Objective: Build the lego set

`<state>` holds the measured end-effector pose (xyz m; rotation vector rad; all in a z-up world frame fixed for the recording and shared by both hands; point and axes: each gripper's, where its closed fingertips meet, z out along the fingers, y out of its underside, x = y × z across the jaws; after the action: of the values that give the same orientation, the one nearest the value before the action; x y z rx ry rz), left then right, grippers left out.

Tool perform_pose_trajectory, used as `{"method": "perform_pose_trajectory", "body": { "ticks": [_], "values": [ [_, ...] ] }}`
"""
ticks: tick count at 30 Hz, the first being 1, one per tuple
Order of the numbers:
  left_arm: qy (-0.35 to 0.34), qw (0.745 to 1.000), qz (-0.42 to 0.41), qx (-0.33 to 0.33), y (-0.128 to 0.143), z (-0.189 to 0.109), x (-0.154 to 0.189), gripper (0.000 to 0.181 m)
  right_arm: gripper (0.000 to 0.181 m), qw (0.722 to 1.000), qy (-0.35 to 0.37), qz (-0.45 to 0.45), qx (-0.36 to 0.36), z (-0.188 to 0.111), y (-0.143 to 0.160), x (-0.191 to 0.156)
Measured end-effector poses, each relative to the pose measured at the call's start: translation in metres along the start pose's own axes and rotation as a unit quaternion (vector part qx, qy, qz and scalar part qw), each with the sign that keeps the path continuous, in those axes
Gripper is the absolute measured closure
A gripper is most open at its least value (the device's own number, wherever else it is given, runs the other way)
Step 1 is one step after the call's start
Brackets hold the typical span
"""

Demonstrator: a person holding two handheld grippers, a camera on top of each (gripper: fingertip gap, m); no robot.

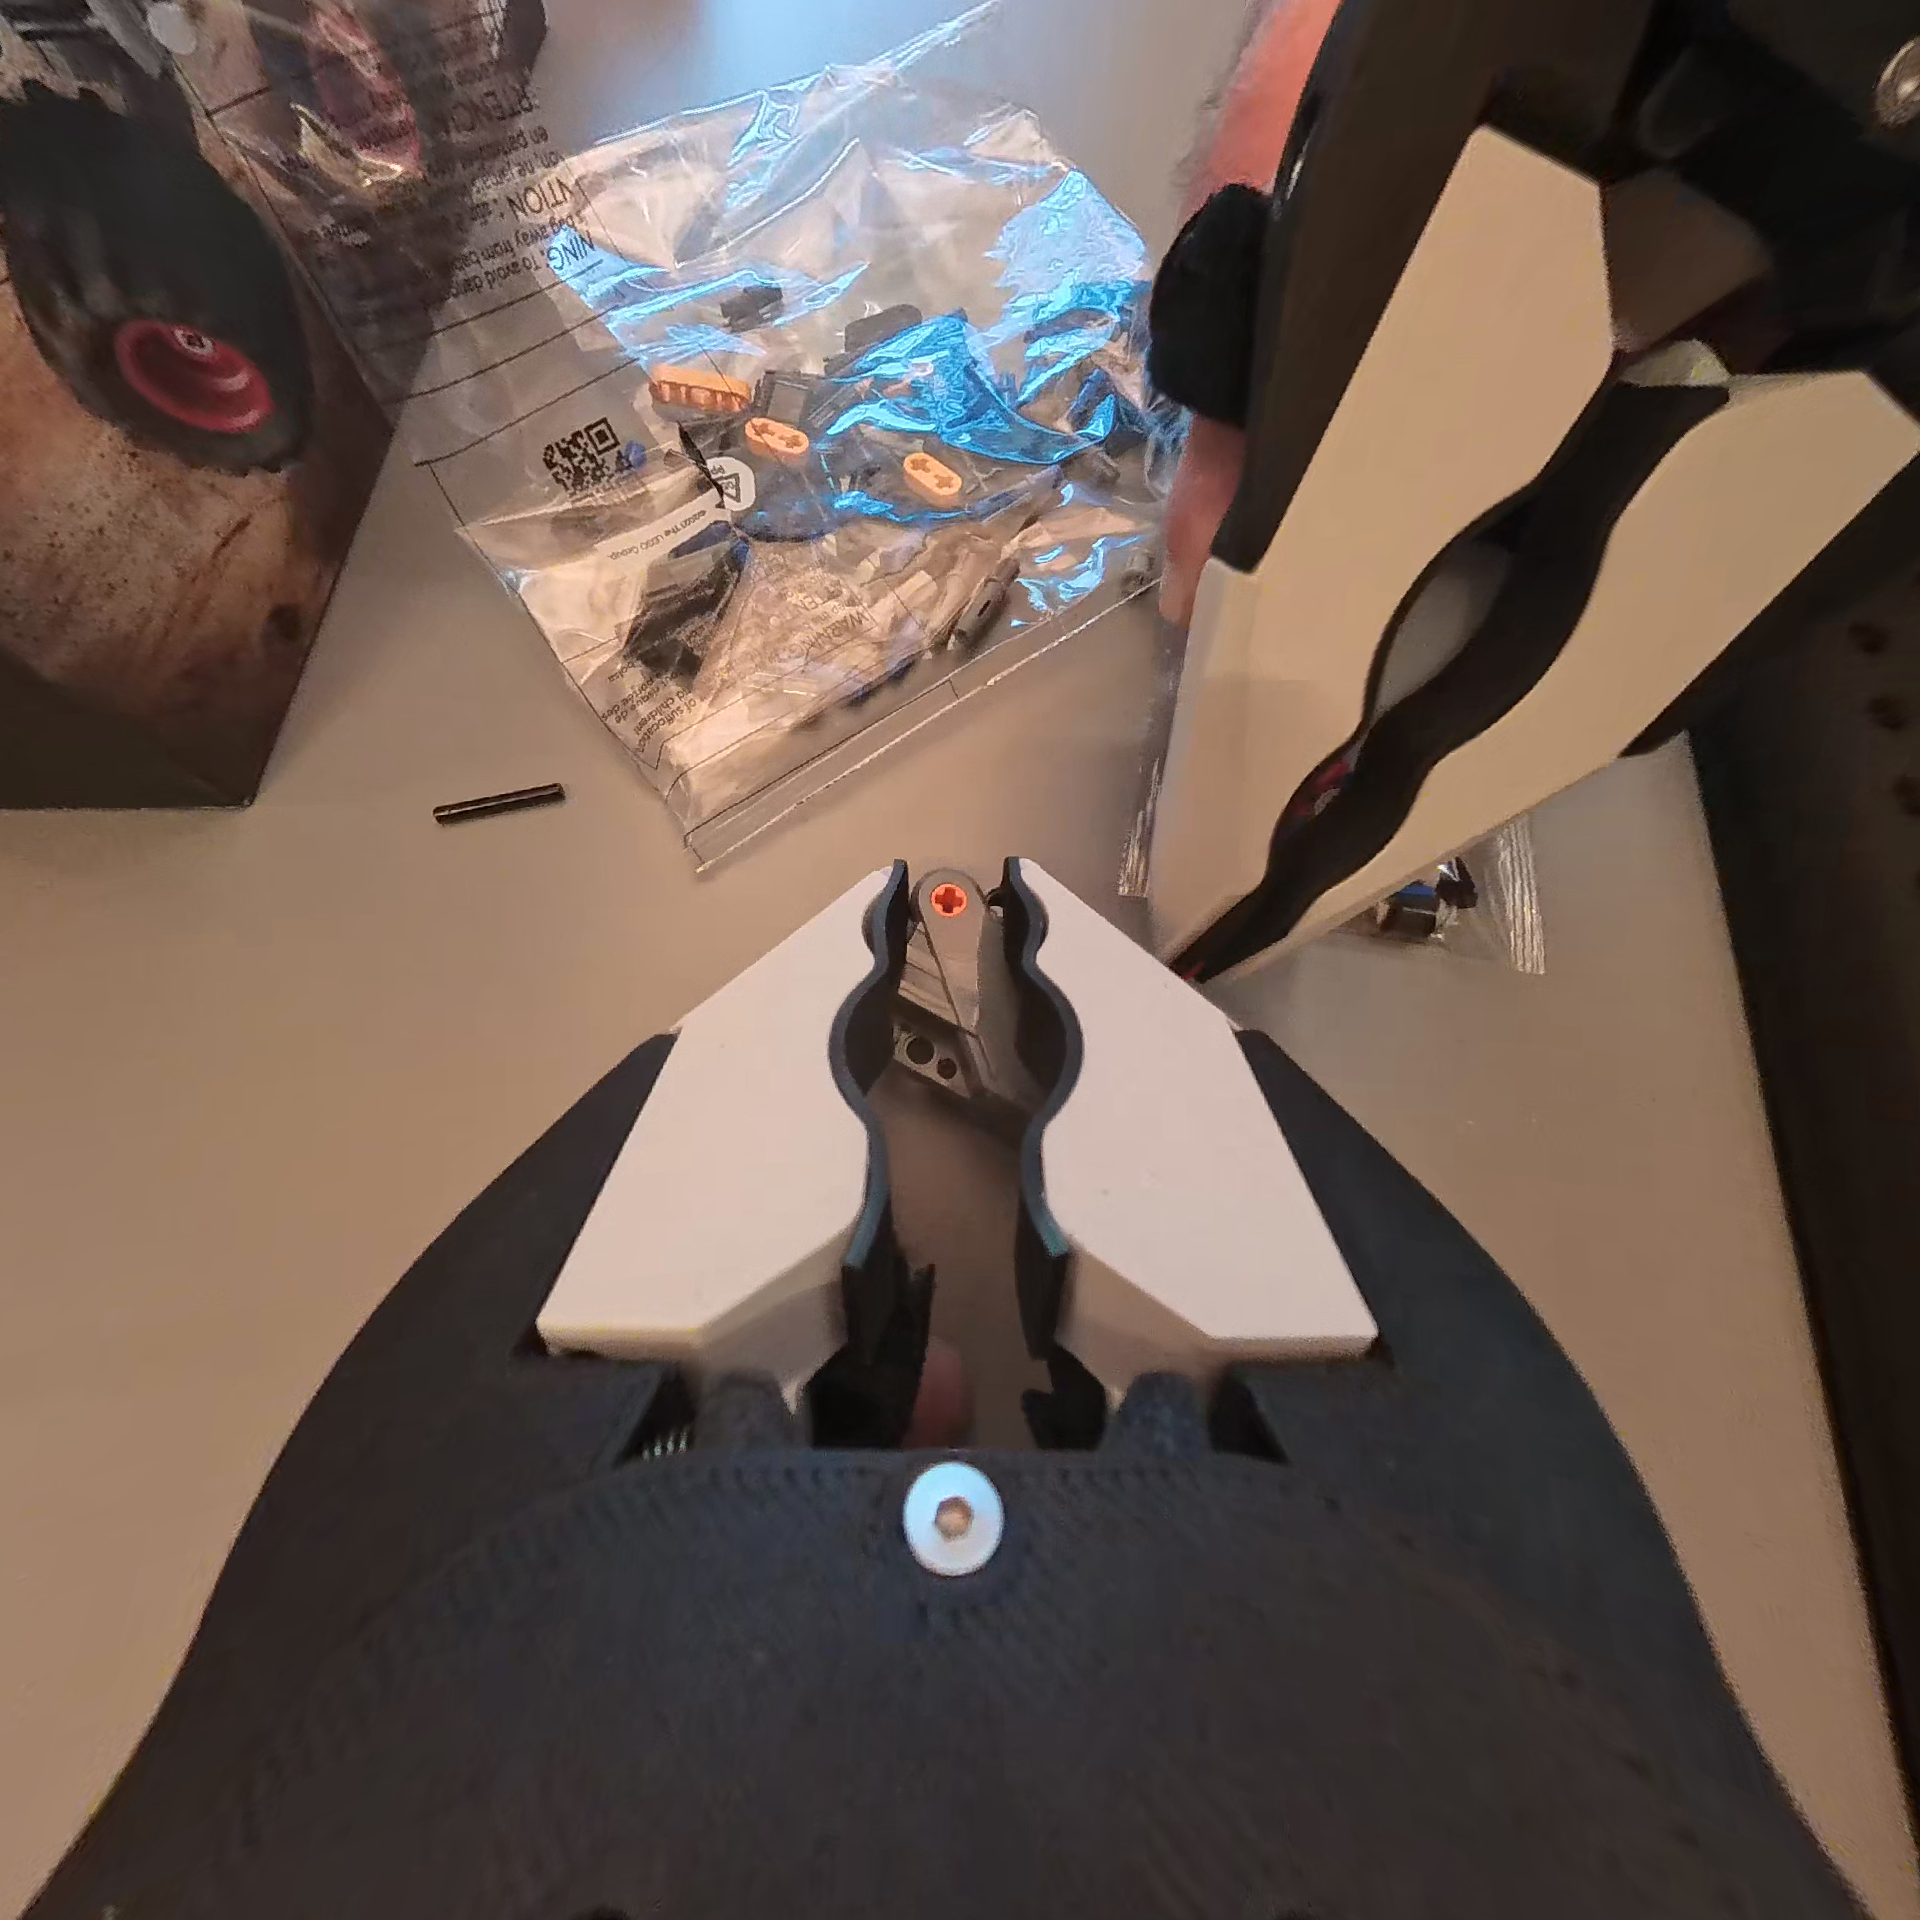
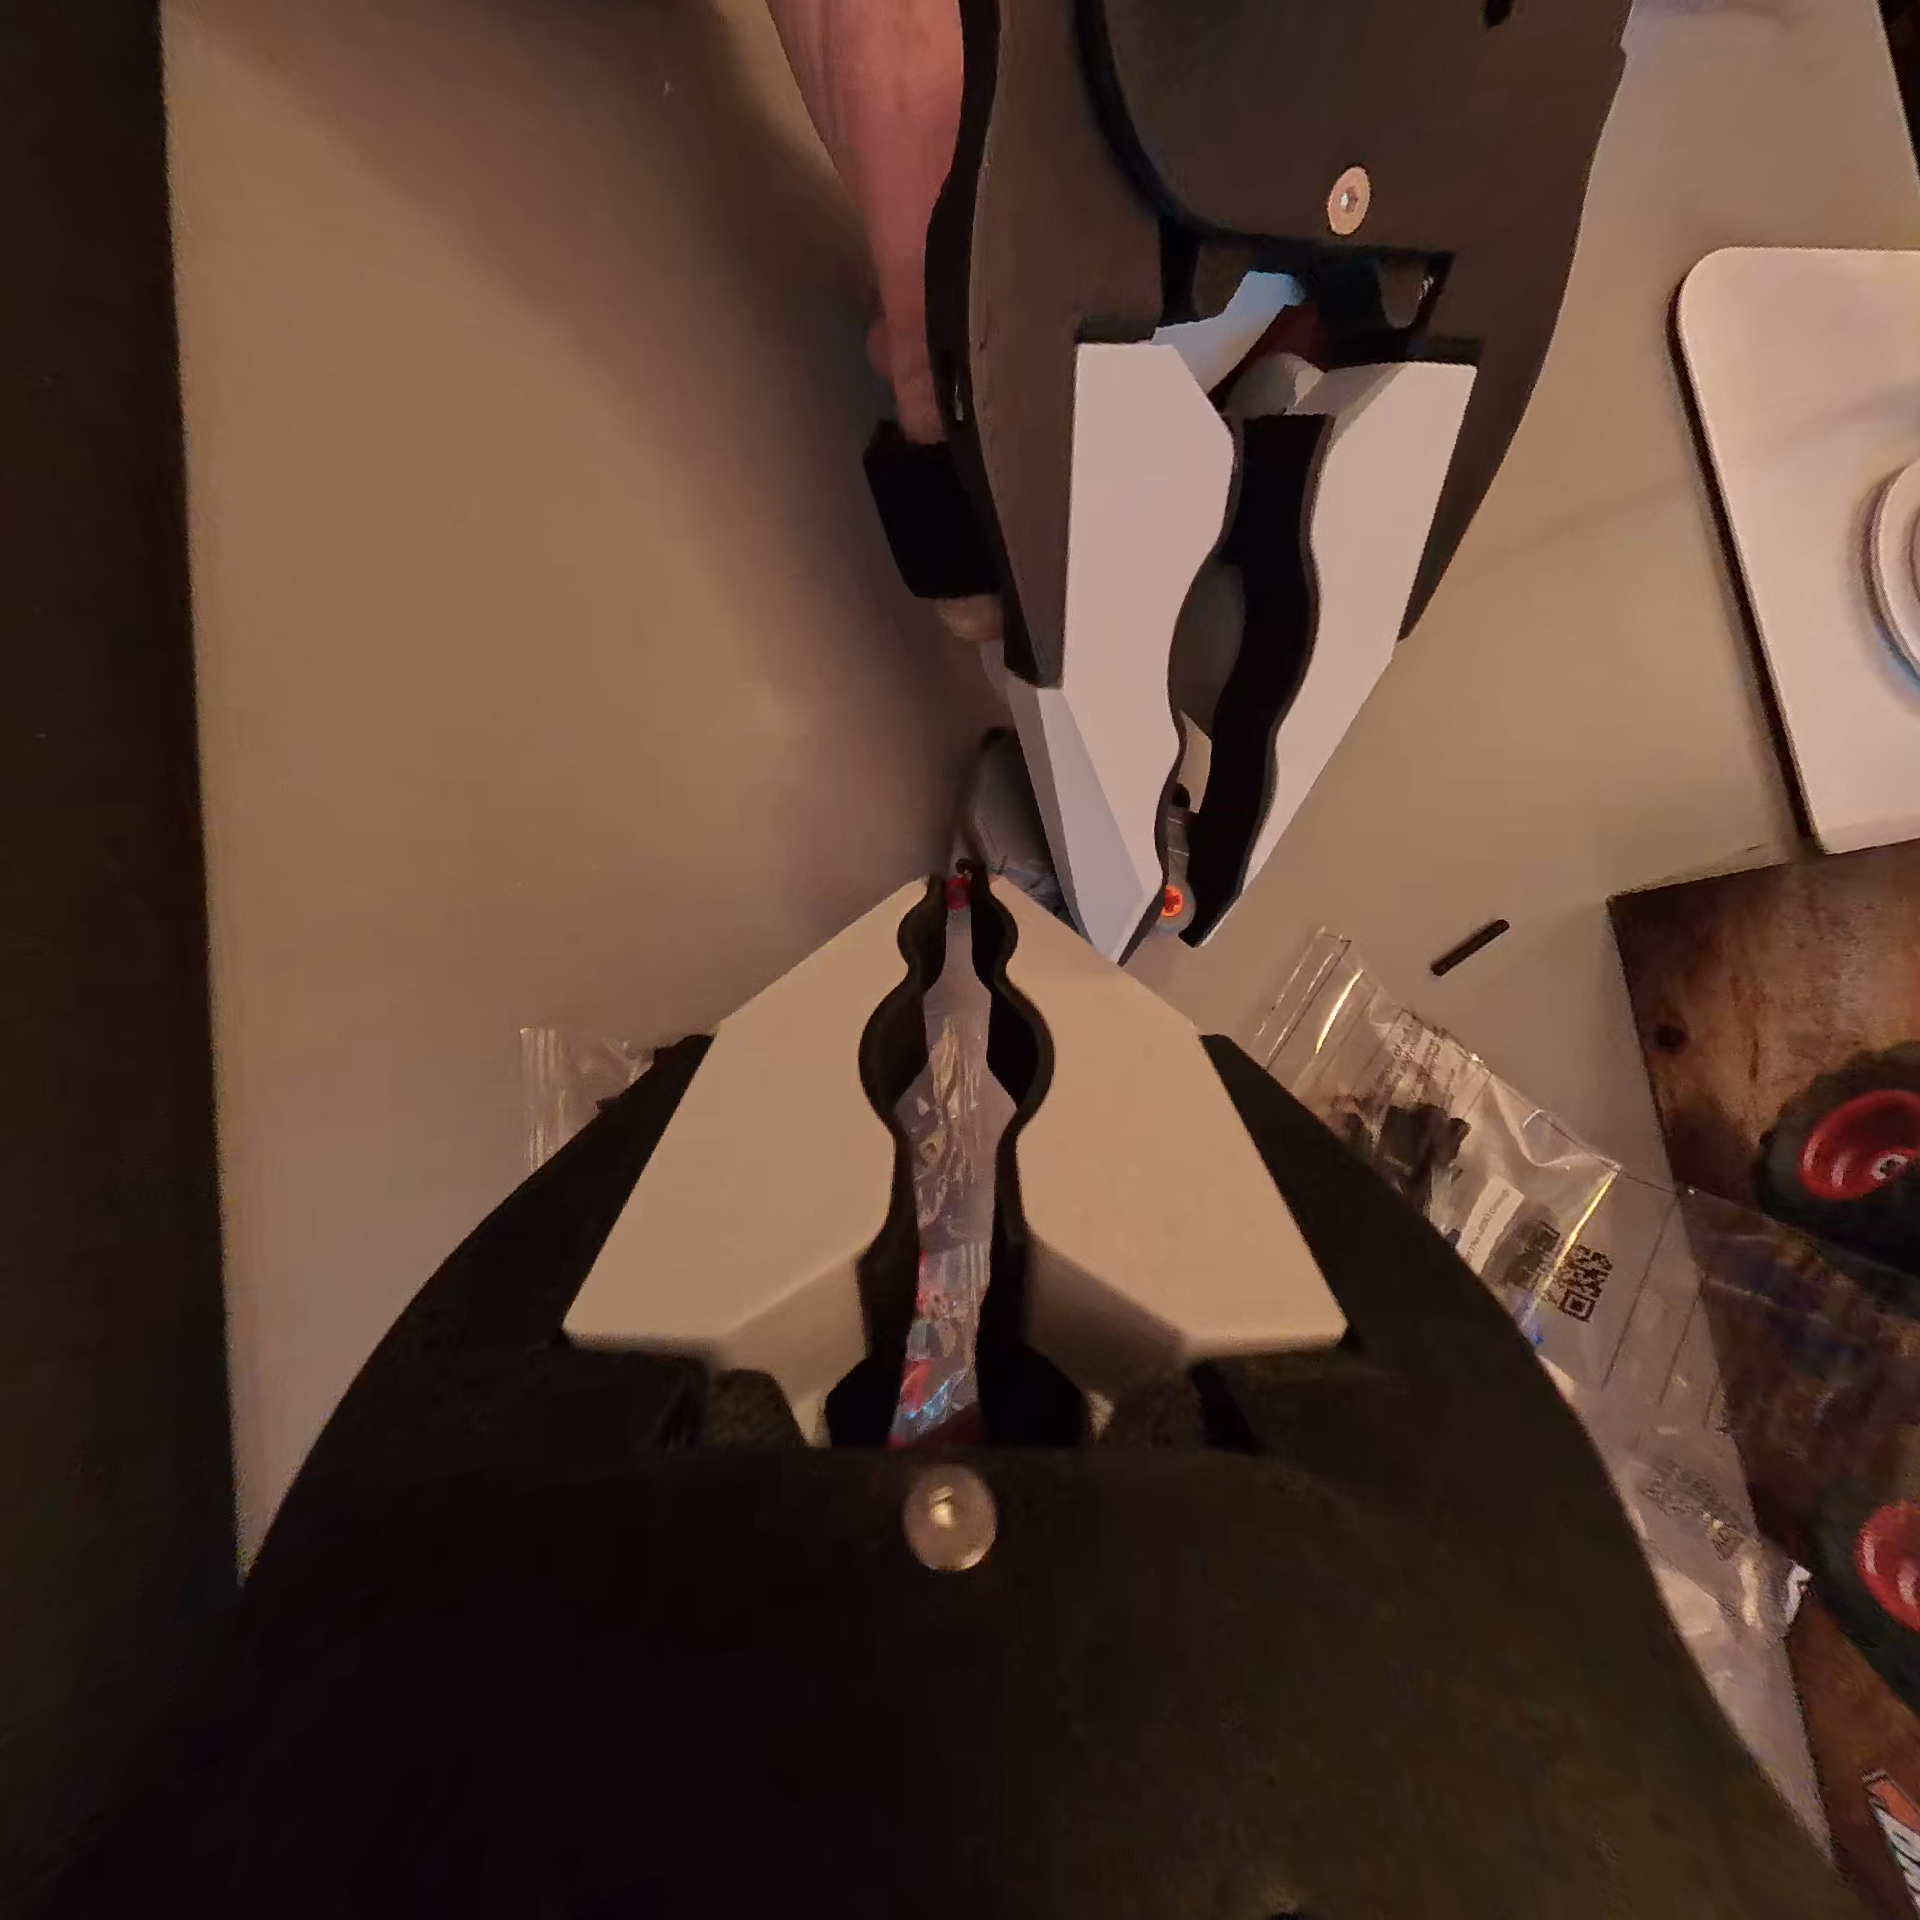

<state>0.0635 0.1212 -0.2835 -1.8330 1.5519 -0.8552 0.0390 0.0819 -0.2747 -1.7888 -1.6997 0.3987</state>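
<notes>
My left gripper [image 1: 951,873] is shut on a dark grey Lego beam piece [image 1: 951,966] with an orange-red axle end [image 1: 948,899] showing at its tip. It enters the right wrist view from above [image 2: 1174,925], with the grey piece [image 2: 1174,902] between its fingers. My right gripper [image 2: 958,883] is shut on a small red piece [image 2: 958,894]; only a sliver shows. In the left wrist view the right gripper [image 1: 1195,961] comes in from the upper right, its tips just right of mine. The two grippers' tips are close together above the table.
A clear bag of Lego parts [image 1: 831,468] lies beyond the grippers, also in the right wrist view [image 2: 1455,1143]. The Lego box [image 1: 135,416] stands at the left. A black axle [image 1: 499,803] lies loose on the table. A small bag [image 1: 1455,894] sits under the right gripper. A white board [image 2: 1818,520] lies far right. Left tips to right tips: about 4 centimeters.
</notes>
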Motion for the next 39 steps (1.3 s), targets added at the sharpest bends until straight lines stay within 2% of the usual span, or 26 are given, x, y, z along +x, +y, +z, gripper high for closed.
{"method": "perform_pose_trajectory", "body": {
  "ticks": [15,24,33,39],
  "values": [
    [-0.001,1.0,-0.003,0.0,0.0003,-0.0001,-0.0003,0.165,0.179,0.995,-0.015,-0.044,-0.087,0.003,0.0025,-0.0008],
    [0.003,1.0,-0.01,0.0,0.0002,0.0002,-0.0007,0.166,0.179,0.996,-0.053,0.0,-0.074,0.0034,0.0024,-0.001],
    [0.004,1.0,-0.018,0.0,0.0001,0.0003,-0.001,0.167,0.179,0.989,-0.102,0.027,-0.108,0.0061,0.0043,-0.0006],
    [0.001,1.0,-0.017,0.001,0.0002,0.0,-0.0023,0.167,0.178,0.991,-0.093,0.032,-0.094,0.0065,0.0036,0.001]
  ]
}}
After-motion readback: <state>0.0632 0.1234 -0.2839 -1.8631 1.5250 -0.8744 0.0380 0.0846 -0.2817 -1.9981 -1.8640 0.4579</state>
